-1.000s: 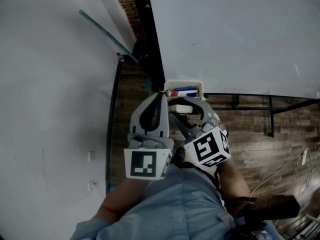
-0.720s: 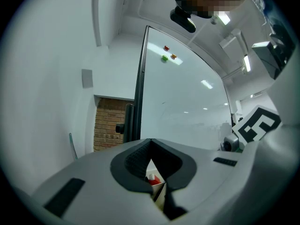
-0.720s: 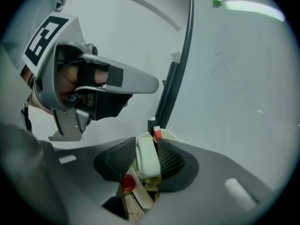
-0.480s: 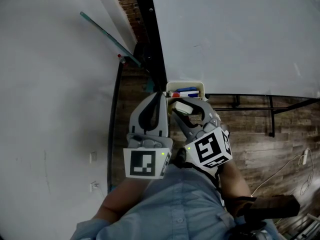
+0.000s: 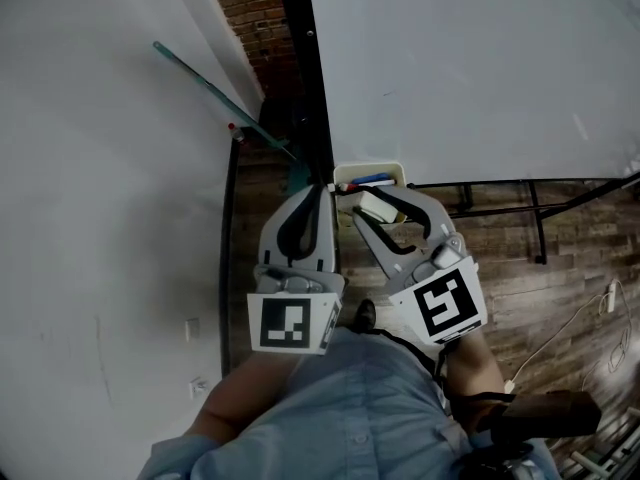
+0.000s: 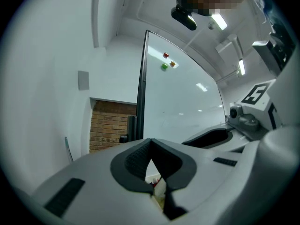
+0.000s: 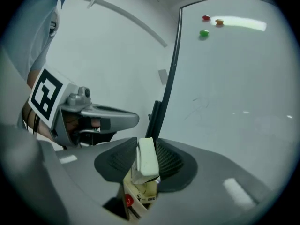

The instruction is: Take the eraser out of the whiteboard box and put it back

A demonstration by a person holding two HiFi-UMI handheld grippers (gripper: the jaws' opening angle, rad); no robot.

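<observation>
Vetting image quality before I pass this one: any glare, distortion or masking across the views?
Head view: dim but sharp. Left gripper view: fisheye bending, lamp reflections on the whiteboard, mosaic patch at top. Right gripper view: dark vignetted corners, glare streak upper right, eraser in focus.
</observation>
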